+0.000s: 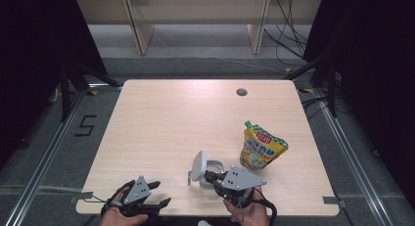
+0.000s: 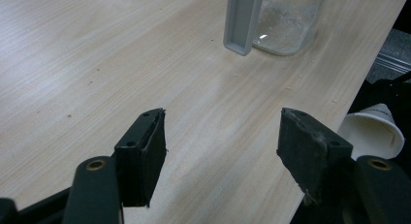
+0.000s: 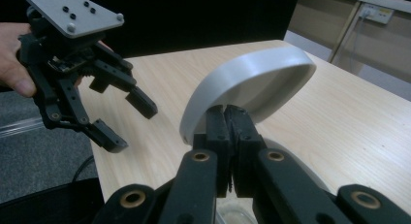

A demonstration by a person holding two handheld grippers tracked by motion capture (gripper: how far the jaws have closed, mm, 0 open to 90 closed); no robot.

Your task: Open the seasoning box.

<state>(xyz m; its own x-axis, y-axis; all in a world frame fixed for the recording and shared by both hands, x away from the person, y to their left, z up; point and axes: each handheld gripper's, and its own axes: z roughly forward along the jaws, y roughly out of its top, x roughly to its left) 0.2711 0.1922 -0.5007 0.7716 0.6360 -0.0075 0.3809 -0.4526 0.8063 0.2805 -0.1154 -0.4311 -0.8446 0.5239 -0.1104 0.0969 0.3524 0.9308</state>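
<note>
The right tongs (image 1: 209, 177) are pressed together on the rim of a clear jar (image 1: 211, 173) that stands on the wooden surface (image 1: 161, 128), near its front edge. The grey lid (image 1: 198, 166) of the jar is hinged open and stands upright at the left side of the jar. In the right gripper view the two black jaws meet just below this lid (image 3: 247, 86), with the glass rim (image 3: 232, 216) low between them.

The left tongs (image 1: 161, 194) are apart and hold nothing. They are at the front left part of the surface, well apart from the jar, and a hand (image 1: 117, 217) carries them from below. In the left gripper view the jaws stand wide over bare wood, and the jar (image 2: 286, 25) with its grey handle (image 2: 242, 20) is farther ahead. A white paper cup (image 2: 373, 132) is just beyond the edge of the surface at the right side of that view.

A yellow pouch (image 1: 261, 146) with a green cap lies on the surface, to the right of the jar and a little behind it.
</note>
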